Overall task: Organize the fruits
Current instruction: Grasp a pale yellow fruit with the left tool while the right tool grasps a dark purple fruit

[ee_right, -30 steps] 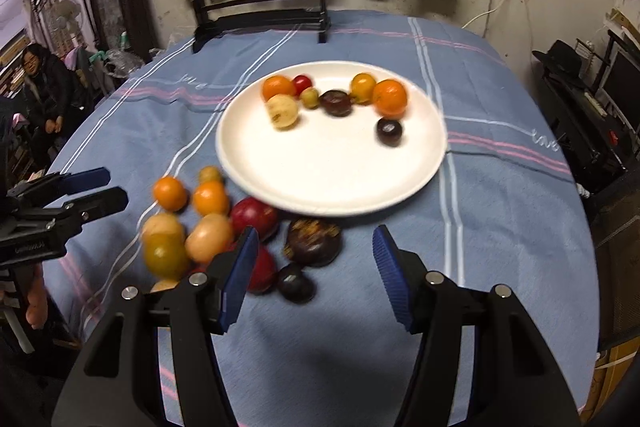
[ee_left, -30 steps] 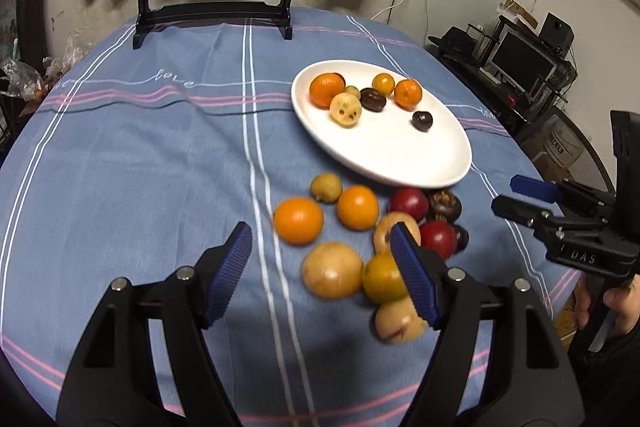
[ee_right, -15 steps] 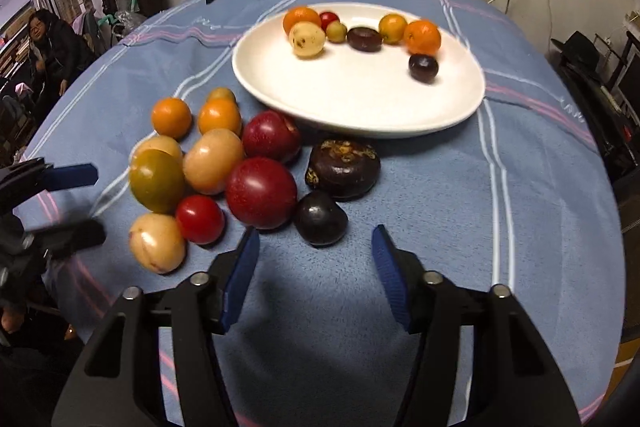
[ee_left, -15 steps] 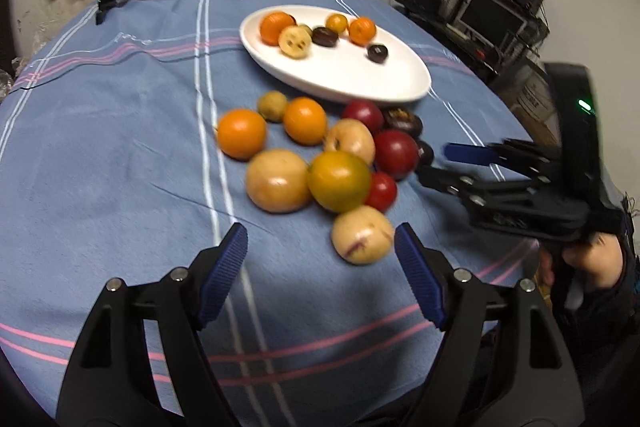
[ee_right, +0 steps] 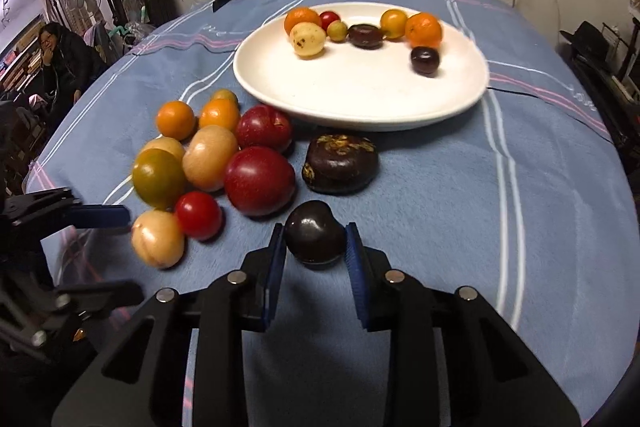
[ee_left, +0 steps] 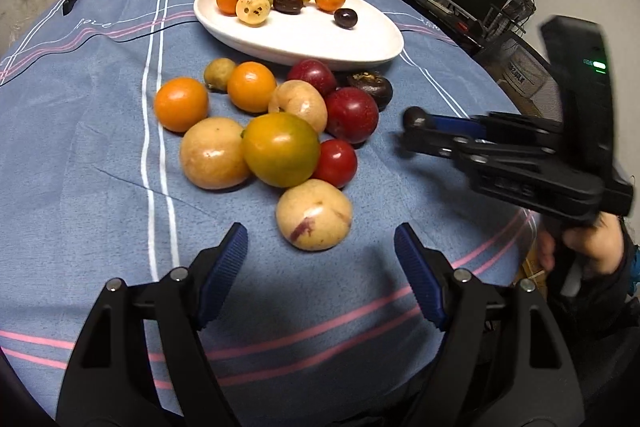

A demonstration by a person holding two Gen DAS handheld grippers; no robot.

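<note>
The small dark fruit (ee_right: 315, 233) sits on the cloth at the near edge of the loose pile, and the right gripper (ee_right: 315, 247) has its blue ribbed pads pressed against both of its flanks, so it is clamped on it, though the fruit looks to be resting on the table. It is glossy, smooth and a little lopsided, probably light and firm but slick, so a hold across its widest part, as here, seems safest; squeezing near the narrower top could let it pop out. Just beyond it lie a large red plum (ee_right: 259, 180) with taut shiny skin and a squat dark fruit with a rough, yellow-flecked crown (ee_right: 340, 163), then a red tomato (ee_right: 198, 215), a green-orange tomato (ee_right: 158, 177) and matte pale-yellow fruits, all touching one another. Farther back the white plate (ee_right: 360, 95), smooth and shallow, holds several small fruits along its far side. The blue tablecloth (ee_right: 500, 207) looks soft and napped. The left gripper (ee_left: 320, 267) hangs with its pads wide apart, near a pale fruit with a red streak (ee_left: 314, 214).
</note>
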